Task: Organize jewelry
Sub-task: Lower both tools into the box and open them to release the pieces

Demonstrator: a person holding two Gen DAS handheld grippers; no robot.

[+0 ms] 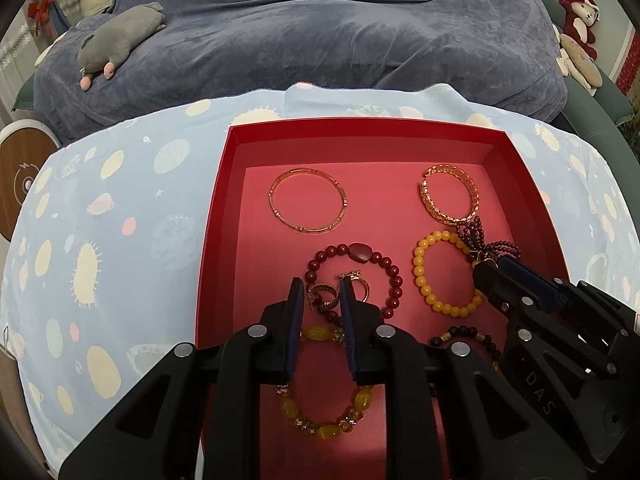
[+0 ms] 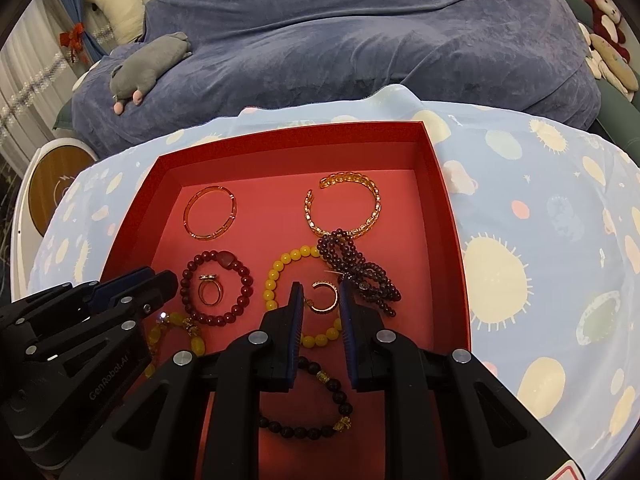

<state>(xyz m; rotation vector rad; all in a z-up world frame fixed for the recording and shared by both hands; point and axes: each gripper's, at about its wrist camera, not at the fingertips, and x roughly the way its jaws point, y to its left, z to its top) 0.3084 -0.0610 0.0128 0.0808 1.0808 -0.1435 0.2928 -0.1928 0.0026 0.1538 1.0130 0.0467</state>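
Fingers: left gripper [image 1: 322, 294] narrowly parted, tips around a gold hoop earring [image 1: 323, 296] inside the dark red bead bracelet [image 1: 354, 280]; whether the pads actually pinch it cannot be told. Right gripper [image 2: 320, 300] narrowly parted, a second hoop earring [image 2: 325, 298] between its tips, contact unclear.

Container: red box [image 1: 218, 208] on pale blue patterned cloth [image 1: 100, 208].

Contents: thin gold bangle [image 1: 308, 200], far left; gold chain-link cuff [image 1: 450, 194], far right; yellow bead bracelet [image 1: 424, 276]; purple multi-strand bead bracelet [image 2: 360, 268] overlapping the cuff and yellow beads; gold ring [image 2: 210, 290] inside the red bracelet; amber chunky bracelet [image 1: 320, 420]; dark bead bracelet [image 2: 312, 424], near edge.
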